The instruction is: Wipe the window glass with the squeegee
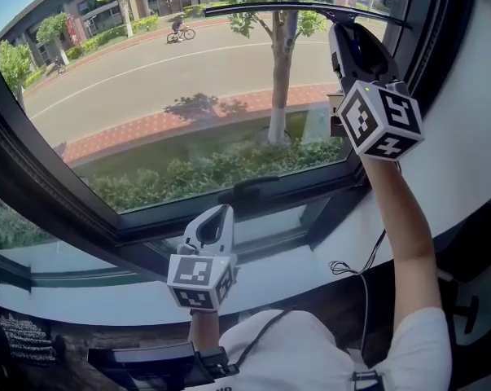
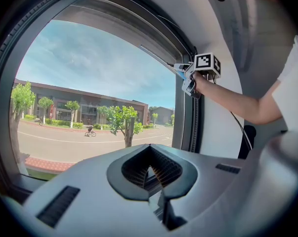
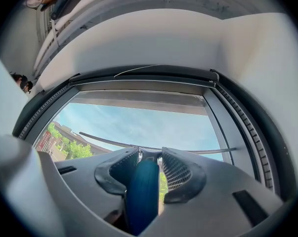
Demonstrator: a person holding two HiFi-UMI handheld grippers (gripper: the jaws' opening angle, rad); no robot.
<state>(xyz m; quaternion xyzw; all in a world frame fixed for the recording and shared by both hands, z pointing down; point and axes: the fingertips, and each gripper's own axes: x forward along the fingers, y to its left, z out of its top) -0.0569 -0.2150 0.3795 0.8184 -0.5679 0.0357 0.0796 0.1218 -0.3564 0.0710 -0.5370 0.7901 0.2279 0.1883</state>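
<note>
The squeegee's thin dark blade lies across the top of the window glass, right of centre. My right gripper is raised to it and is shut on the squeegee's blue handle. In the right gripper view the blade runs level across the pane just beyond the jaws. My left gripper hangs low in front of the bottom window frame; its jaws are shut with nothing between them. The left gripper view shows the right gripper and the blade high at the pane's right side.
A dark latch handle sits on the lower frame beside my left gripper. Below it runs a white sill with a thin black cable. White wall borders the window's right side. Outside lie a road, trees and a hedge.
</note>
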